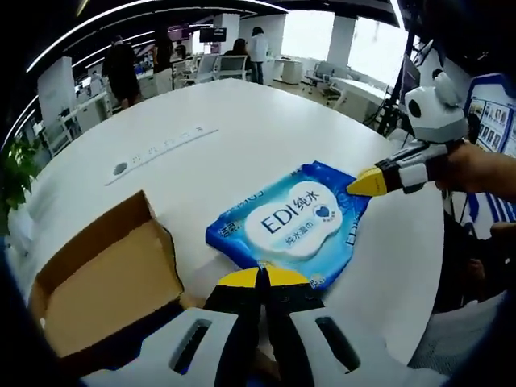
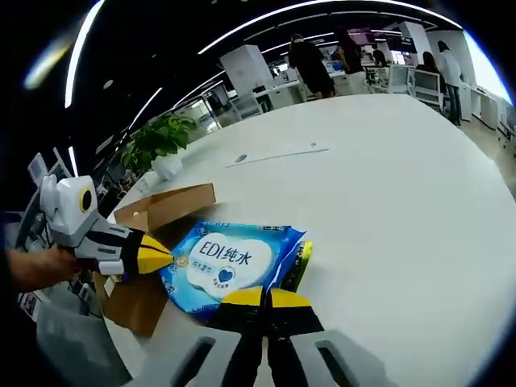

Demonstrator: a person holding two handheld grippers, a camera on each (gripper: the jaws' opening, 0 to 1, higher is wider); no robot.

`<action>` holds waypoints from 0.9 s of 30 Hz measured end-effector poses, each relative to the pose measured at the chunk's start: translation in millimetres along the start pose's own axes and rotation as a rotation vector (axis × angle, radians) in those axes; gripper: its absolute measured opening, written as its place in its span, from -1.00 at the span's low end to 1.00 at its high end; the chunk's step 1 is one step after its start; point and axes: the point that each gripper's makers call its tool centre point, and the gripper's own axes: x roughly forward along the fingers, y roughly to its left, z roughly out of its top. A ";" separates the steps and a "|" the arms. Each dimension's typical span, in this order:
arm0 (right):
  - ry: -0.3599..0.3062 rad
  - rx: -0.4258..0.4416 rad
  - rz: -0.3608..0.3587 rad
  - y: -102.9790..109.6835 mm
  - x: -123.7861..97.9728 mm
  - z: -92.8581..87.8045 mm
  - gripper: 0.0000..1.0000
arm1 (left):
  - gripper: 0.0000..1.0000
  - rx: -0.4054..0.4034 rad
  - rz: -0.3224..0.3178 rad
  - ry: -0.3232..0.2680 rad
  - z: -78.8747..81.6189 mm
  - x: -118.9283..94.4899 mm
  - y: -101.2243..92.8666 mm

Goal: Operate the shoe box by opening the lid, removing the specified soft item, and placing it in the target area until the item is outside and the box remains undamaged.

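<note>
Clearly, we saw this:
Left gripper (image 1: 262, 276): jaws together at lower centre, tips at the blue wipes pack's (image 1: 294, 222) near edge; whether they pinched it, we could not tell.
Right gripper (image 2: 264, 298): jaws together likewise on the pack's opposite edge.
Wipes pack: flat on the white table (image 1: 242, 129), outside the box.
Shoe box (image 1: 105, 278): open, lower left, its near side cut off.
Background people (image 1: 122, 68): too small to make out.
</note>
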 end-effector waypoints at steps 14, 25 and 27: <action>0.007 -0.008 -0.010 -1.7 10.0 -8.6 -1.00 | -1.00 0.263 0.035 0.072 -8.0 4.5 0.0; -0.045 0.068 0.021 -0.1 2.8 0.2 -1.00 | -1.00 0.262 0.039 0.062 -5.0 2.7 -0.1; -0.057 0.060 0.019 -2.0 0.5 3.5 -1.00 | -1.00 0.267 0.041 0.054 -2.8 3.0 -2.8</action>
